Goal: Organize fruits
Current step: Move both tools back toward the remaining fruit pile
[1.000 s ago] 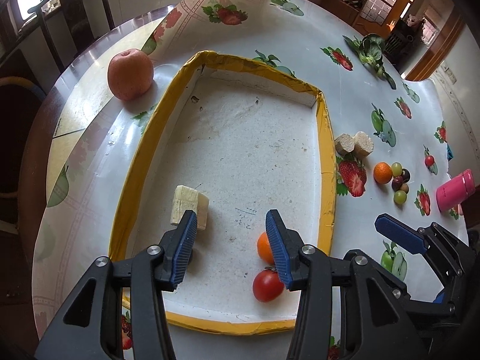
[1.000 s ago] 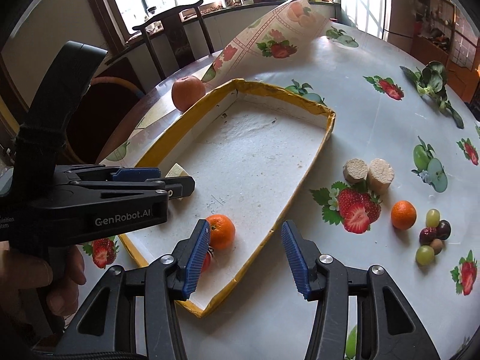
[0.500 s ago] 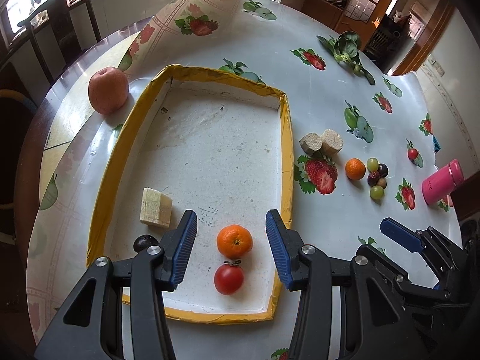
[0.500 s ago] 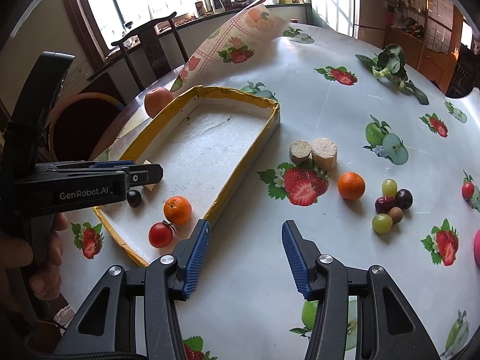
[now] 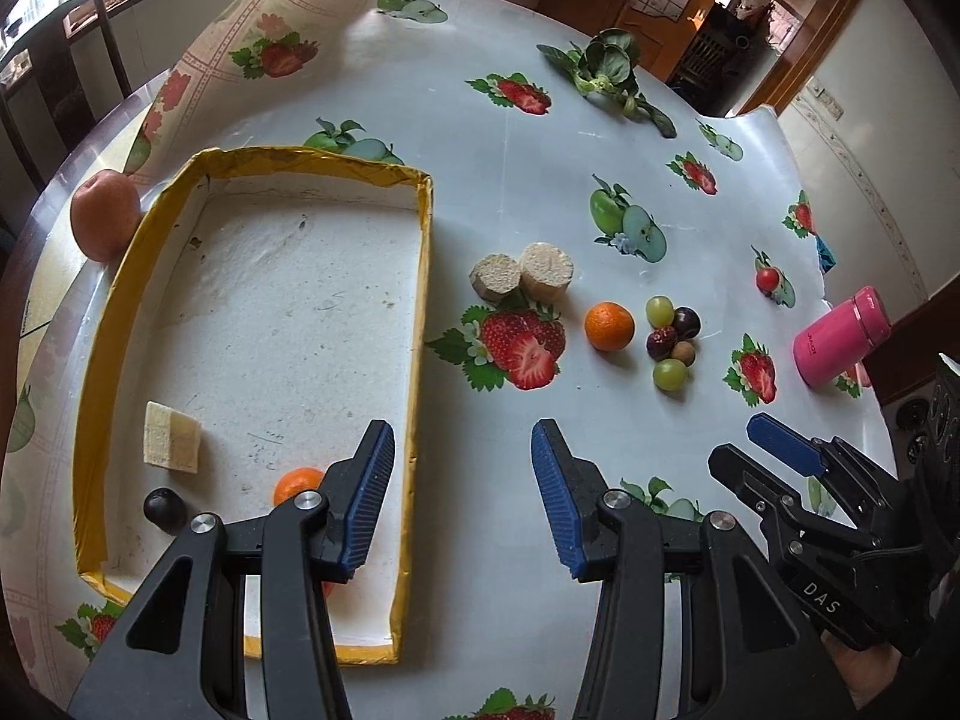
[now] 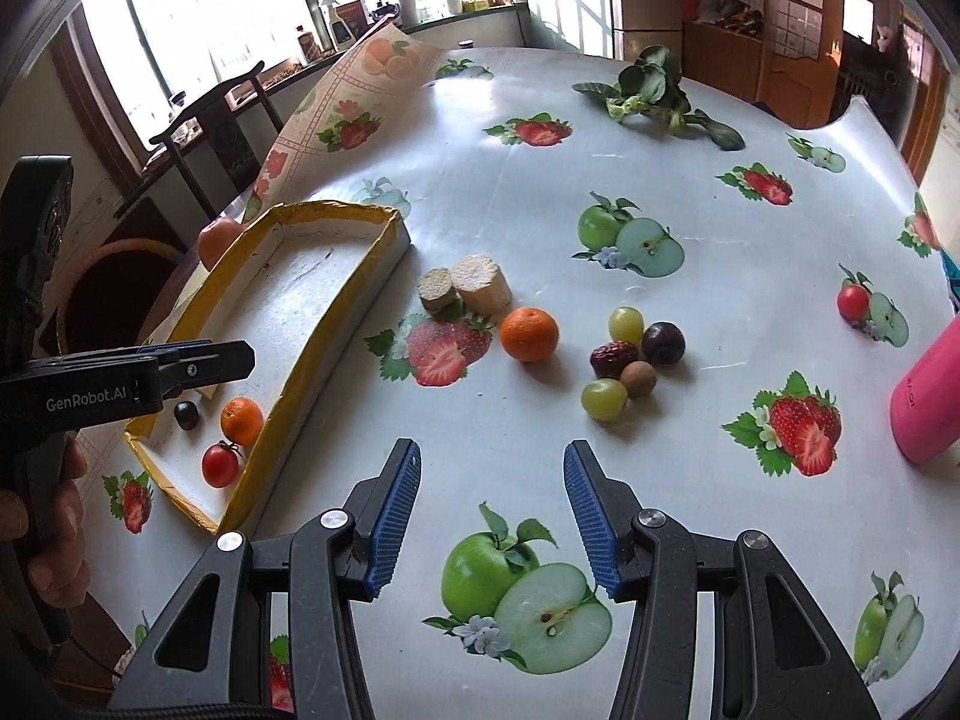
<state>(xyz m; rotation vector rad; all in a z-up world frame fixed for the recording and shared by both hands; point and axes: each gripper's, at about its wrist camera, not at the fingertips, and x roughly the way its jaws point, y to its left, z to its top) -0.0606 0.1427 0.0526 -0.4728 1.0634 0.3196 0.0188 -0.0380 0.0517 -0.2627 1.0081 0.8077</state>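
Note:
A yellow-rimmed white tray [image 5: 422, 300] holds a mandarin [image 5: 293, 482], a dark round fruit [image 5: 165, 510], a pale yellow block [image 5: 171, 437] and a cherry tomato [image 6: 220, 465]. My left gripper [image 5: 461, 444] hangs open and empty above the tray's right rim. To the right, loose on the cloth, lie a second mandarin [image 5: 609, 326] and a cluster of green and dark grapes, a red date and a brown fruit [image 5: 672, 339]. My right gripper [image 6: 491, 456] is open and empty over bare cloth, short of that mandarin [image 6: 529, 333] and cluster [image 6: 630, 360].
Two cut beige cylinders [image 5: 522, 273] stand between tray and mandarin. A peach-coloured apple [image 5: 102, 213] rests against the tray's far left corner. A pink bottle [image 5: 840, 336] lies at the right, leafy greens [image 5: 606, 69] at the back. The tablecloth curls up at the back left.
Both grippers have swung right, from over the tray's near end to the rim and the cloth beside it. Their jaws have kept the same gap, and nothing was picked up.

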